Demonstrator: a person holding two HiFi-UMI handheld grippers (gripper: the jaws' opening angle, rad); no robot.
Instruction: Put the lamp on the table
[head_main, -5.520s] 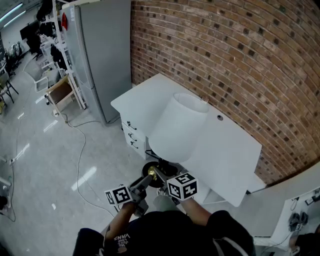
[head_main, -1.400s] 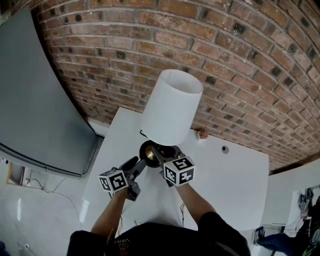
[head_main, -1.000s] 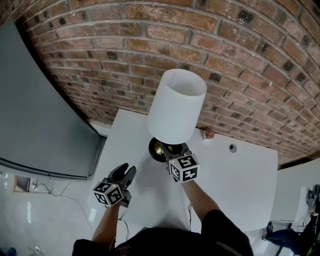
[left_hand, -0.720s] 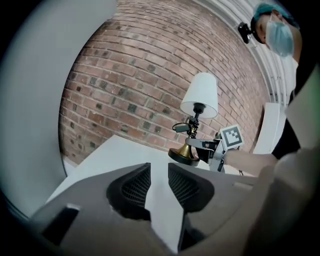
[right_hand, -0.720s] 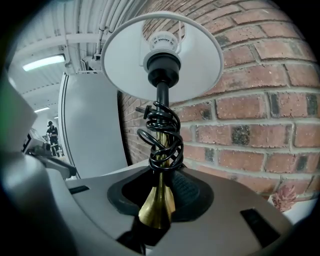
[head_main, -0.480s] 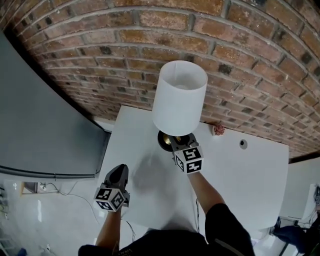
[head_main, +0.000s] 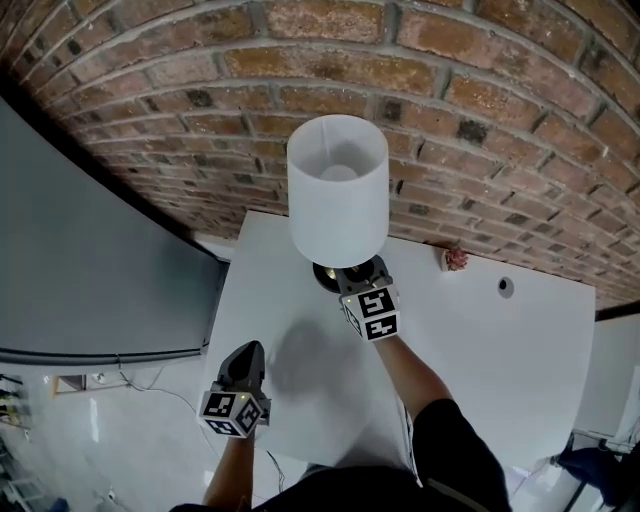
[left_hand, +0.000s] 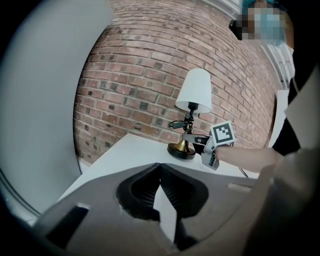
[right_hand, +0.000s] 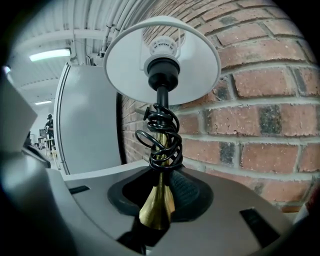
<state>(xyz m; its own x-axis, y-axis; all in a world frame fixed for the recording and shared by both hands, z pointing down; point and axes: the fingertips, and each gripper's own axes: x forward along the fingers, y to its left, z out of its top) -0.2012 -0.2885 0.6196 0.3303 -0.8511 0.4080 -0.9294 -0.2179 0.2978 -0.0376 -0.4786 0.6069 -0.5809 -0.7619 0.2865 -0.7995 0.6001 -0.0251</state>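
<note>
Gripping: right claw clamped on lamp stem.
Lamp: now upright, base on desk; earlier tilted.
Left claw: closed, empty, drawn back from lamp; earlier open beside it.

Left tongs closed, empty; lamp upright on table beyond.

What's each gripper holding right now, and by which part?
The right gripper grips the white-shaded brass table lamp by its flared brass stem, just above the base. The left gripper is shut and empty.
</note>
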